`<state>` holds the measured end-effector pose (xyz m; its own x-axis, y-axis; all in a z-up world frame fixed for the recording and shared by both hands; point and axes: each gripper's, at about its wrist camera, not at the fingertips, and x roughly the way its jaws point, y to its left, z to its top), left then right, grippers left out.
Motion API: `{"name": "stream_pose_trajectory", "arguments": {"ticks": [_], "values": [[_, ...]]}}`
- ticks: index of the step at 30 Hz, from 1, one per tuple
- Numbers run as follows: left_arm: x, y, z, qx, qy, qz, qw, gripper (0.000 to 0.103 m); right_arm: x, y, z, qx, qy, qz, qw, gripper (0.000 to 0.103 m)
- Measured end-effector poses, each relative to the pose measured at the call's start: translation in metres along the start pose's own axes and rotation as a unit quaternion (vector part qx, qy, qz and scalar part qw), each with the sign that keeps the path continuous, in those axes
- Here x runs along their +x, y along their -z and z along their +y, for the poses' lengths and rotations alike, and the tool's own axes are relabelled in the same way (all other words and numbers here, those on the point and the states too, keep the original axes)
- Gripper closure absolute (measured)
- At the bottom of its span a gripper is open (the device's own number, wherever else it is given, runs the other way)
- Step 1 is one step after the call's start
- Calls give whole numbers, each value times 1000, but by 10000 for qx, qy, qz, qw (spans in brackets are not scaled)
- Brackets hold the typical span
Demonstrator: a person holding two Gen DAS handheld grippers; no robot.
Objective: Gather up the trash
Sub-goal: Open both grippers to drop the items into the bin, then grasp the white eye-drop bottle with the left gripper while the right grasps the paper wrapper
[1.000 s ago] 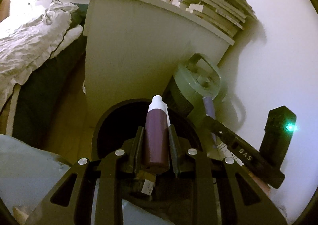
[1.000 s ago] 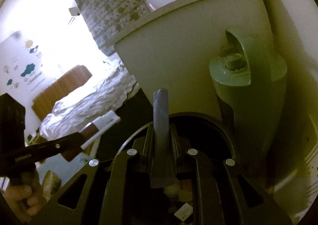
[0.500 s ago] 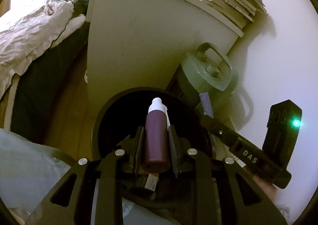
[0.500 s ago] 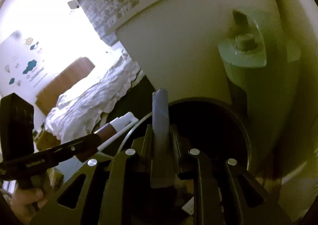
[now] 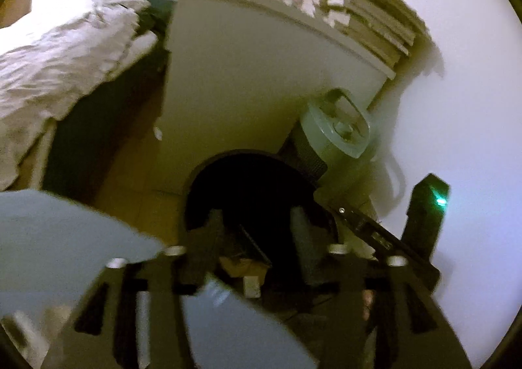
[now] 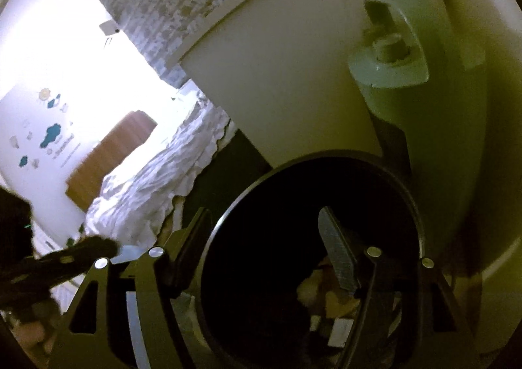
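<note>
**Both grippers over the bin, jaws apart**

Here the left hand-held gripper [image 5: 257,232] hangs over the round black trash bin [image 5: 202,193], jaws just opened, nothing between them. The left wrist view is blurred; scraps of paper trash [image 5: 251,284] lie in the bin below the fingers. Only this view shows the stack of books [image 5: 375,20] on the white cabinet [image 5: 248,82], and the right tool's body with its green light [image 5: 440,201] at the right.

The right hand-held gripper [image 6: 264,251] has also just released, with nothing in its jaws. Its left finger [image 6: 192,242] sits outside the bin rim [image 6: 248,193], the right finger inside. Only this view shows the far bed [image 6: 156,193] and wooden headboard [image 6: 111,154].

A green jug [image 6: 391,75] stands just beside the bin's far right edge, against the cabinet. Open floor [image 5: 137,173] lies left of the bin.
</note>
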<state>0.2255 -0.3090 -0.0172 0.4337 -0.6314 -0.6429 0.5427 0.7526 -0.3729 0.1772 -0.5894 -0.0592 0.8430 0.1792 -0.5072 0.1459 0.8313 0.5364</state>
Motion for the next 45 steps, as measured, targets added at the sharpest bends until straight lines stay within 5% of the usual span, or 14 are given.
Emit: {"name": "stream_pose_trajectory", "arguments": {"ticks": [9, 17, 22, 26, 30, 32, 37, 45], "values": [[-116, 63, 95, -274, -1097, -113, 9935, 33, -5, 41, 41, -365, -510, 496, 9968, 31], [-114, 91, 168, -46, -1509, 468, 9874, 34, -31, 81, 142, -1414, -1377, 1355, 9709, 20], [-95, 90, 177, 285, -1465, 537, 9873, 44, -16, 100, 220, -2032, -1196, 2116, 9485, 19], [-91, 90, 178, 434, -1560, 512, 9855, 62, 19, 110, 253, -2000, -824, 2590, 9413, 19], [-96, 96, 177, 446, -1550, 434, 9860, 64, 53, 119, 271, -1841, -505, 2848, 9394, 19], [-100, 100, 179, 397, -1546, 369, 9865, 64, 67, 125, 276, -1878, -327, 2925, 9371, 25], [-116, 108, 184, 143, -1541, 232, 9877, 64, 72, 131, 273, -1929, -253, 2891, 9373, 68], [-151, 102, 169, -222, -1120, -245, 9932, 64, 23, 99, 255, -1544, -1123, 2021, 9606, 78]]}}
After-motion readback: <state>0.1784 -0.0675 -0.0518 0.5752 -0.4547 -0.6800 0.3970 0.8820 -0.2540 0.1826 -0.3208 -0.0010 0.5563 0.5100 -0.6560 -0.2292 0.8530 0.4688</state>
